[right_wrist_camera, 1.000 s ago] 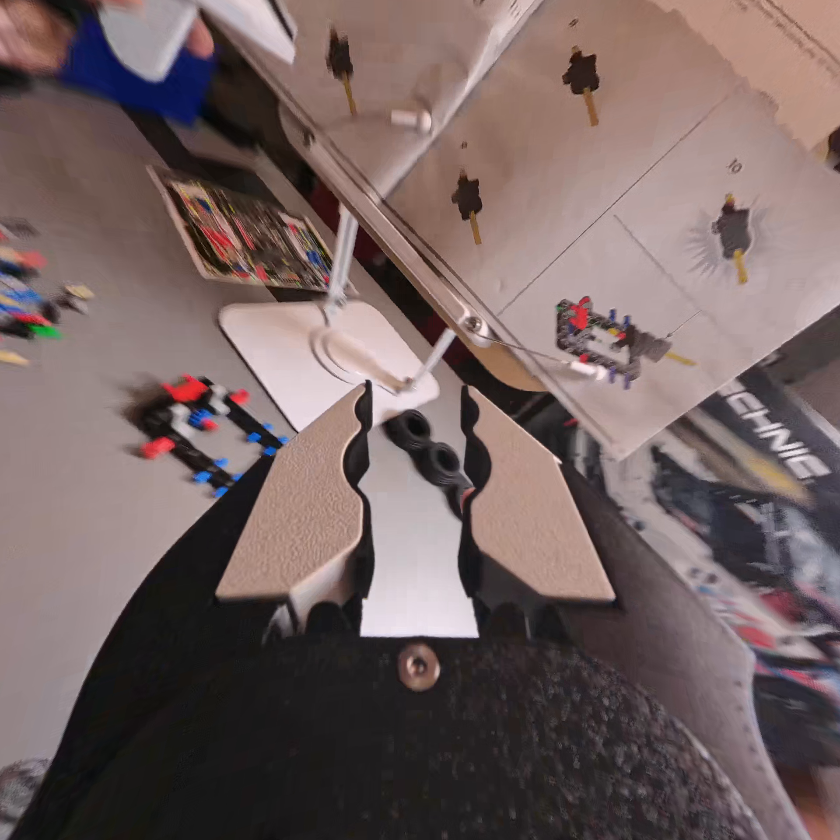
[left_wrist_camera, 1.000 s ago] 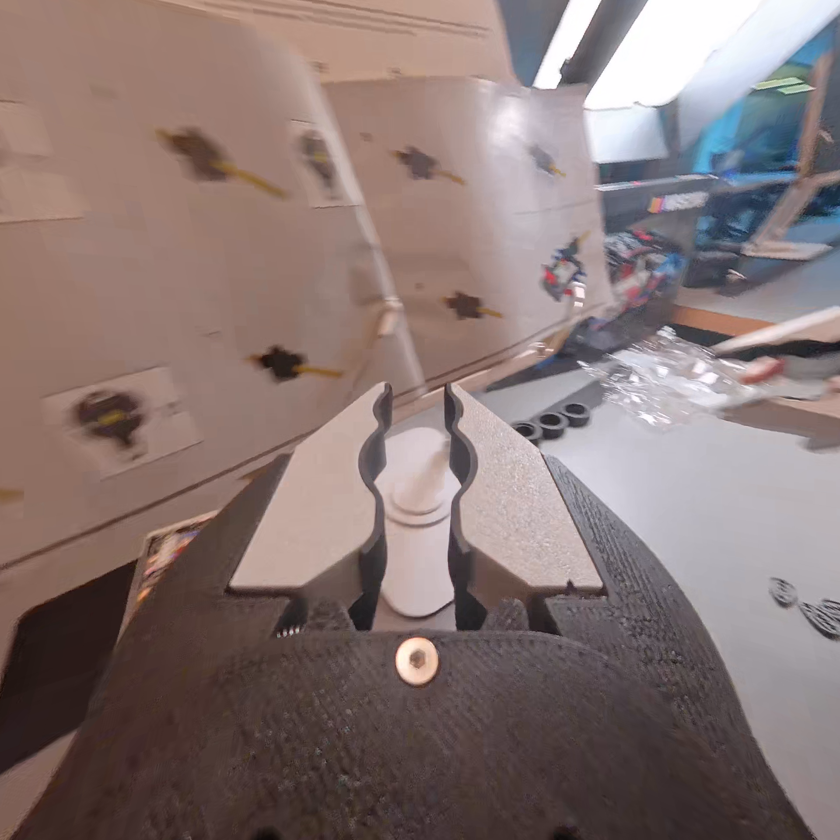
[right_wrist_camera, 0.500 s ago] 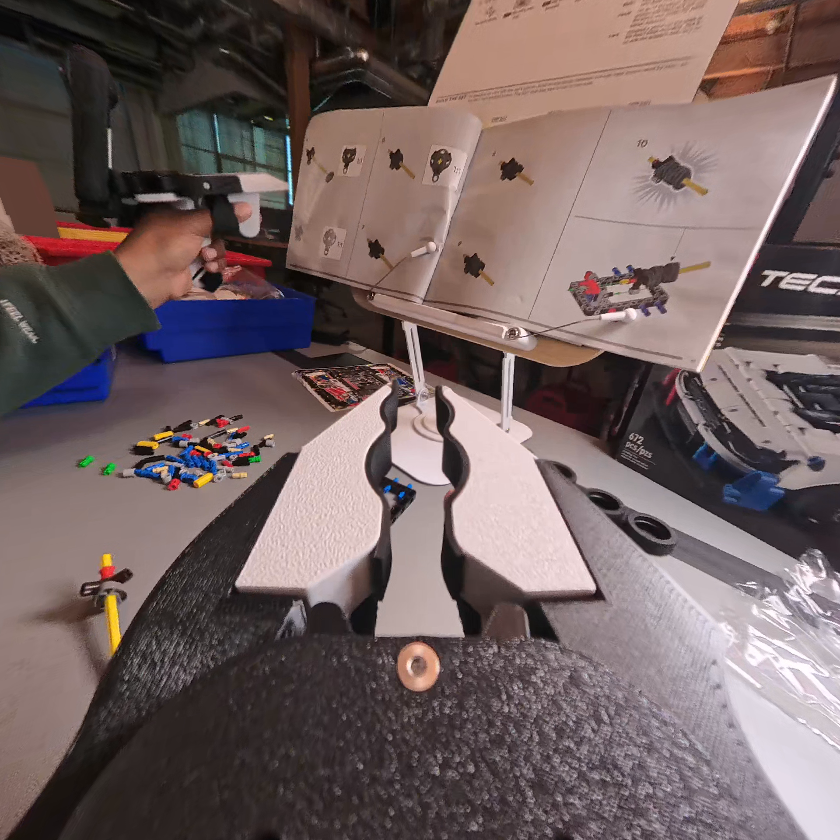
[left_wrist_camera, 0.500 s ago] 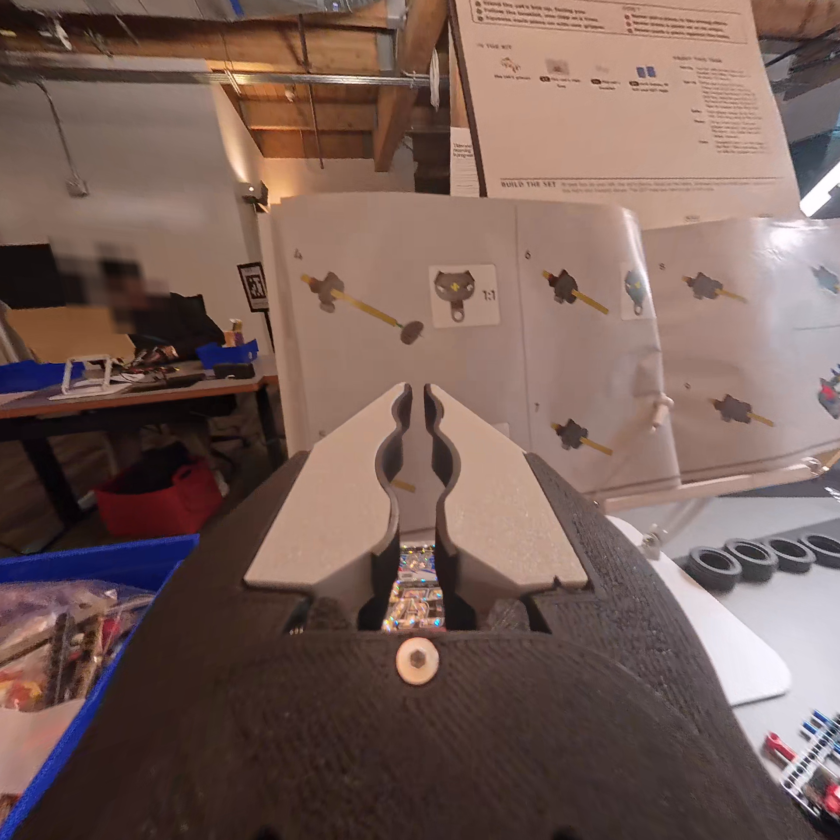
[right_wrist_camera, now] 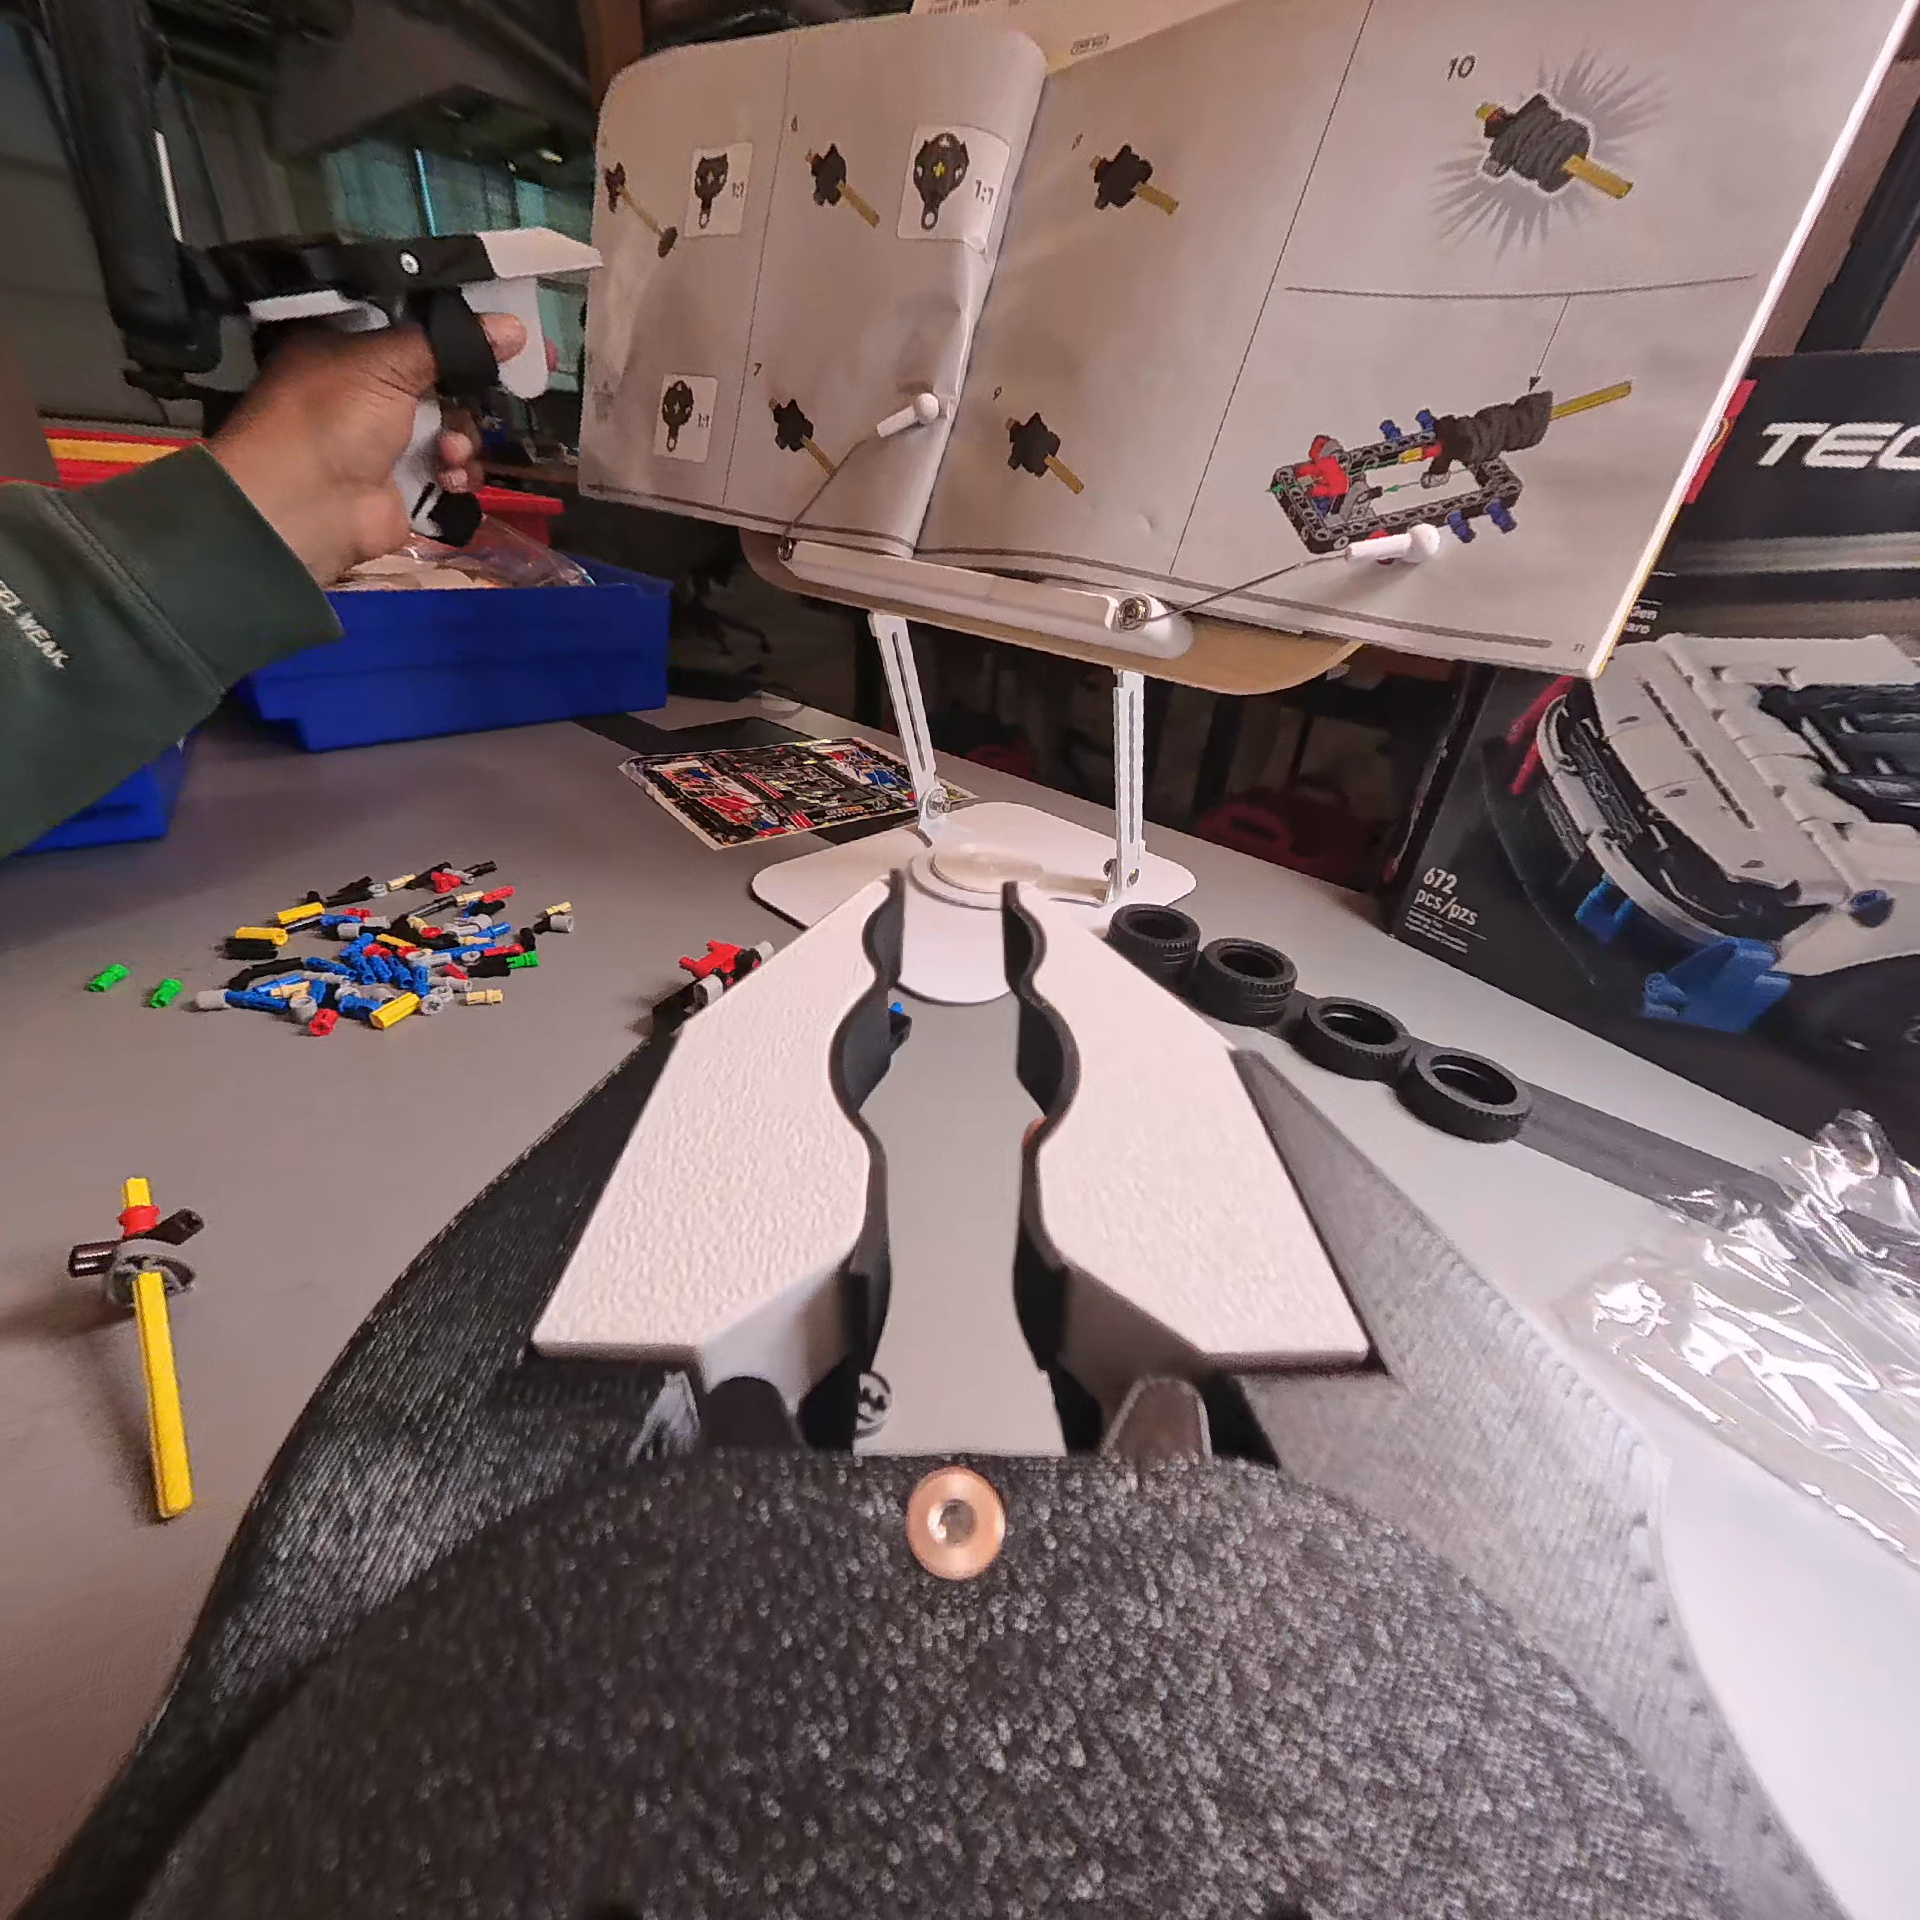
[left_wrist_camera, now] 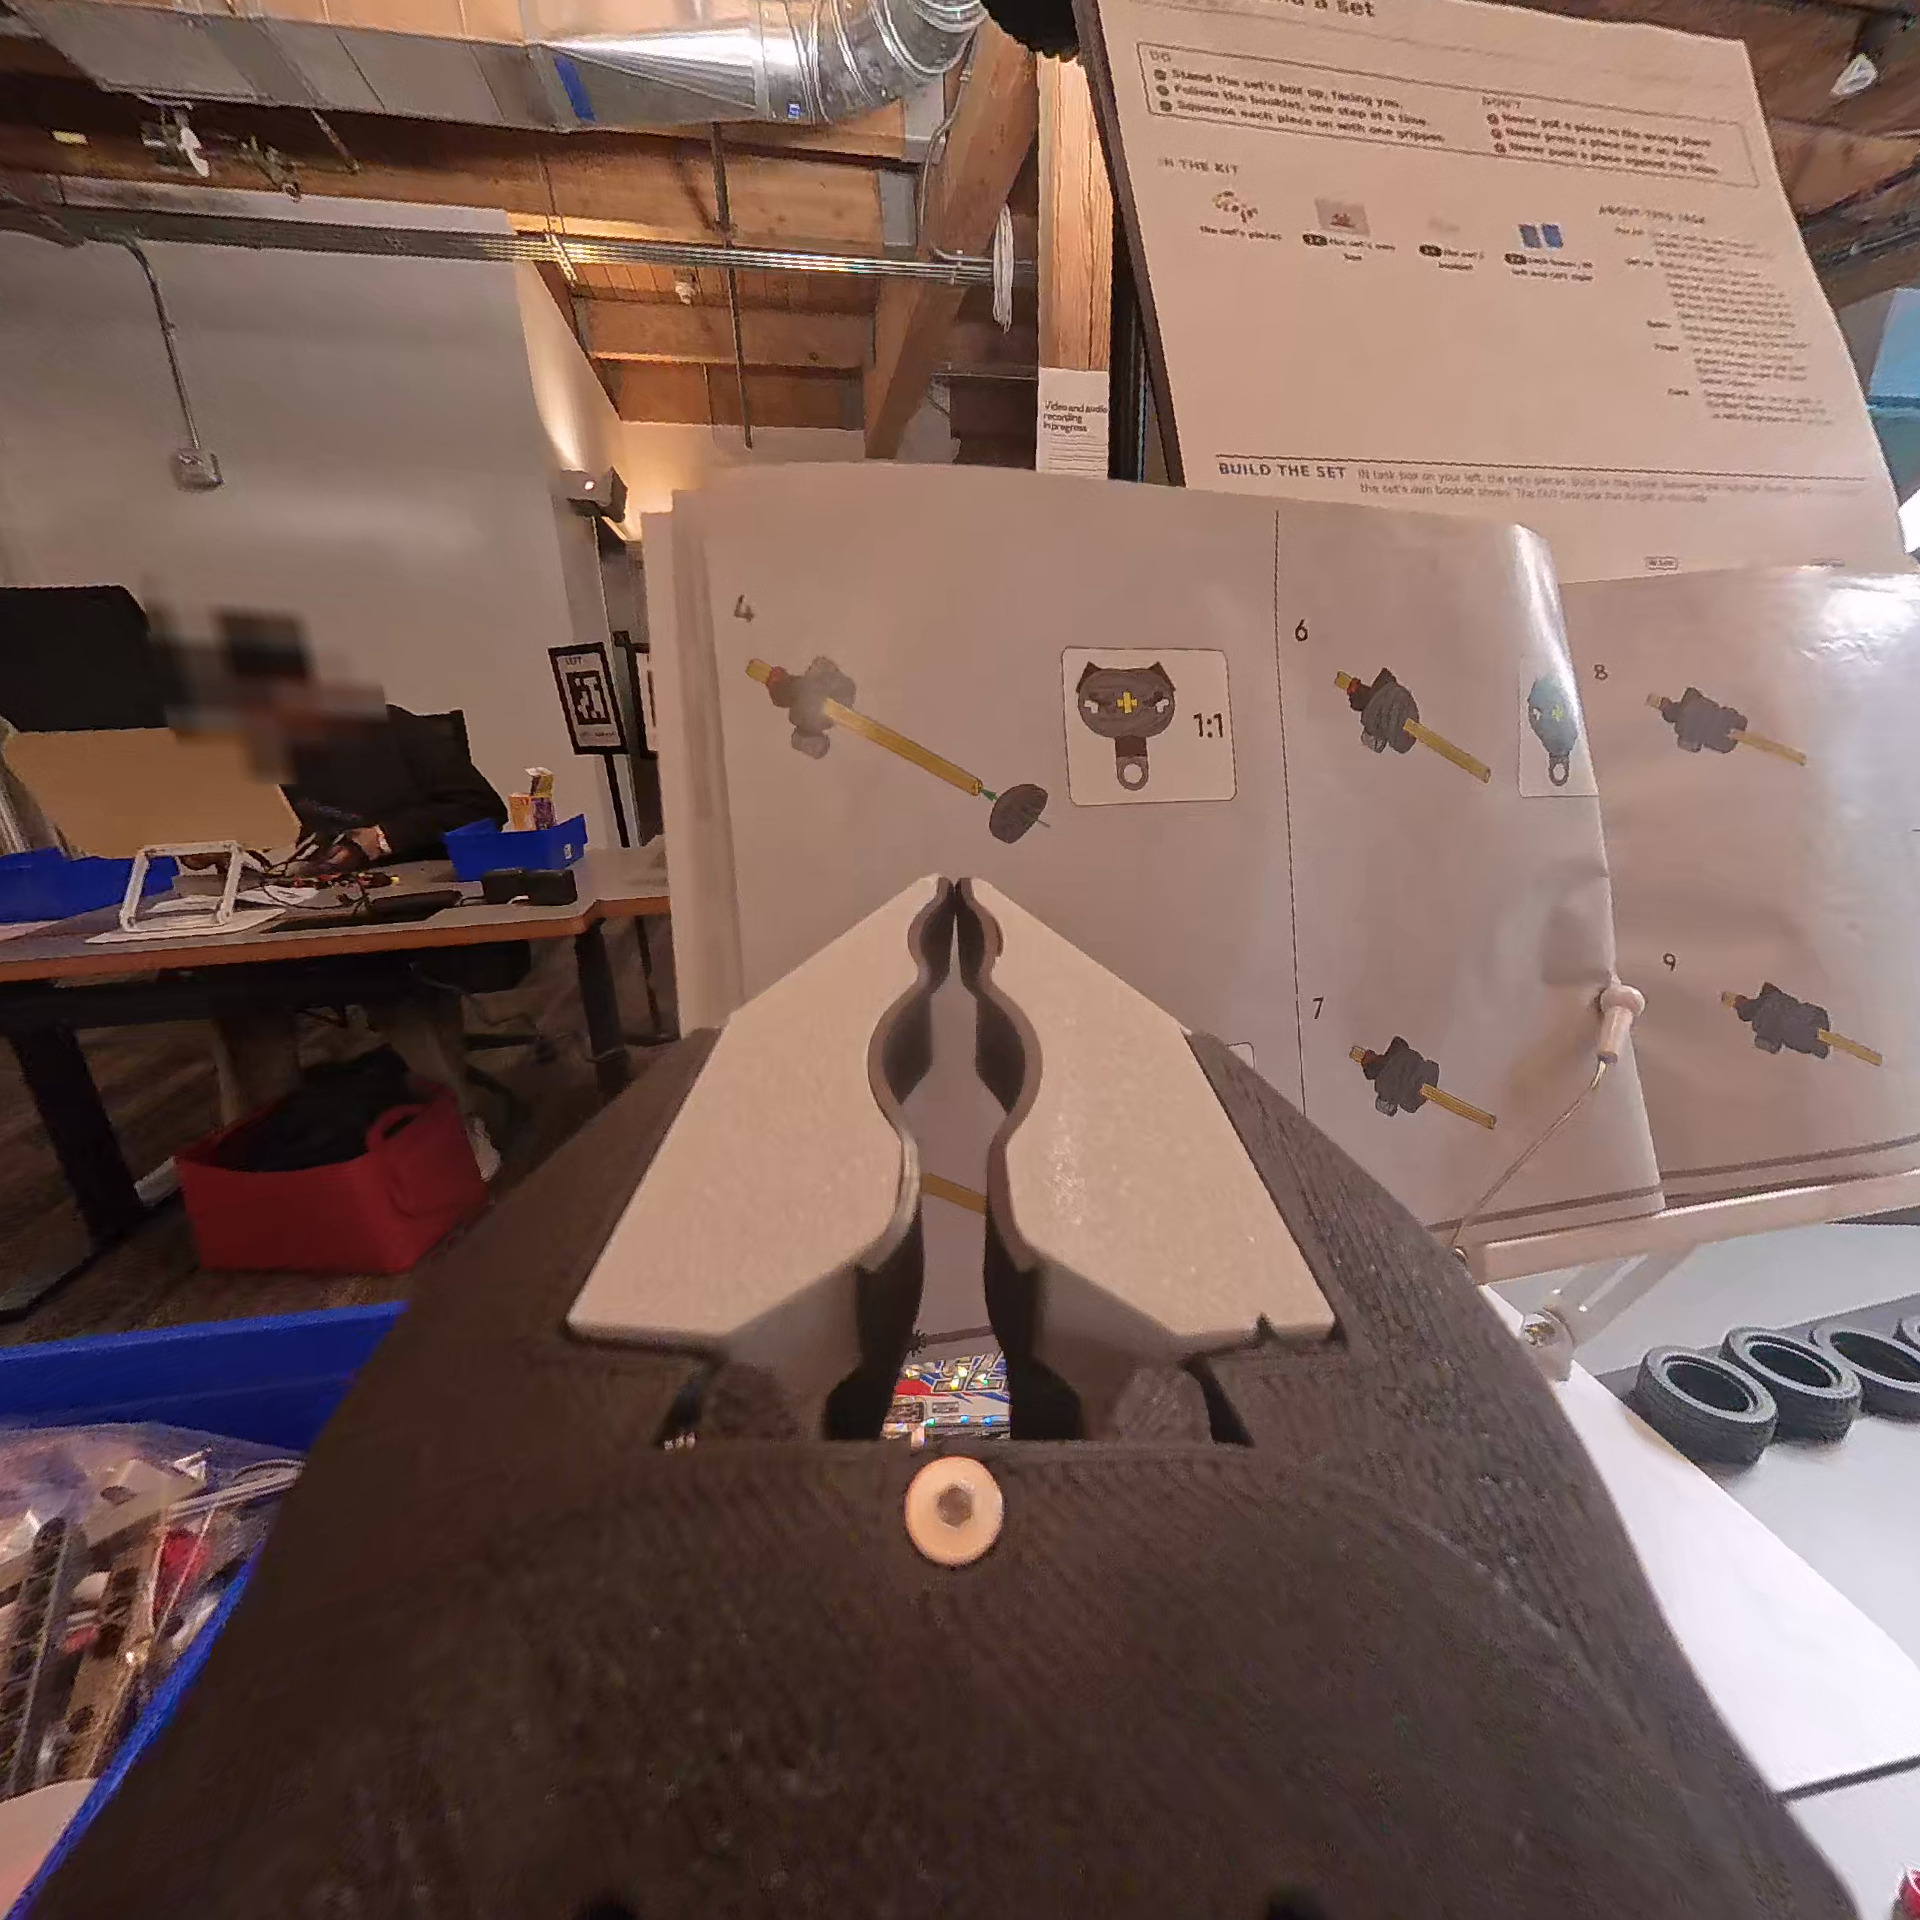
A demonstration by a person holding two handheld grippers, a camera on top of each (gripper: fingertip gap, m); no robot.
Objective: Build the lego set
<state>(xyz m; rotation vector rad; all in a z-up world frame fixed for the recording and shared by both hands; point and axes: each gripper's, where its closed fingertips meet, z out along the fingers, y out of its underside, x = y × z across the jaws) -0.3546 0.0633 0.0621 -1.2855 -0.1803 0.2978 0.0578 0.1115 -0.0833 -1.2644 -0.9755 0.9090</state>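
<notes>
My left gripper [left_wrist_camera: 954,896] is shut and empty, held in the air and pointing at the open instruction booklet [left_wrist_camera: 1039,727]. It also shows in the right wrist view [right_wrist_camera: 561,260], held up by a hand at the upper left. My right gripper [right_wrist_camera: 952,891] is open and empty, low over the grey table, pointing at the booklet stand's white base [right_wrist_camera: 1143,883]. A pile of small loose lego pieces [right_wrist_camera: 374,956] lies to the left. A yellow axle with red and dark parts [right_wrist_camera: 151,1320] lies near left. A small black and red assembly [right_wrist_camera: 712,966] is partly hidden behind my right gripper's left finger.
Several black tyres [right_wrist_camera: 1351,1029] lie in a row to the right, also in the left wrist view [left_wrist_camera: 1787,1382]. The set's box [right_wrist_camera: 1714,810] stands at the far right. A sticker sheet [right_wrist_camera: 779,784], blue bins [right_wrist_camera: 457,655] and a clear plastic bag [right_wrist_camera: 1766,1330] are around. The tips of one gripper are about 45 cm away from the tips of the other.
Both views swung from tilted and blurred to level and steady, facing the booklet. My left gripper's jaws closed from a narrow gap to touching. My right gripper stayed open.
</notes>
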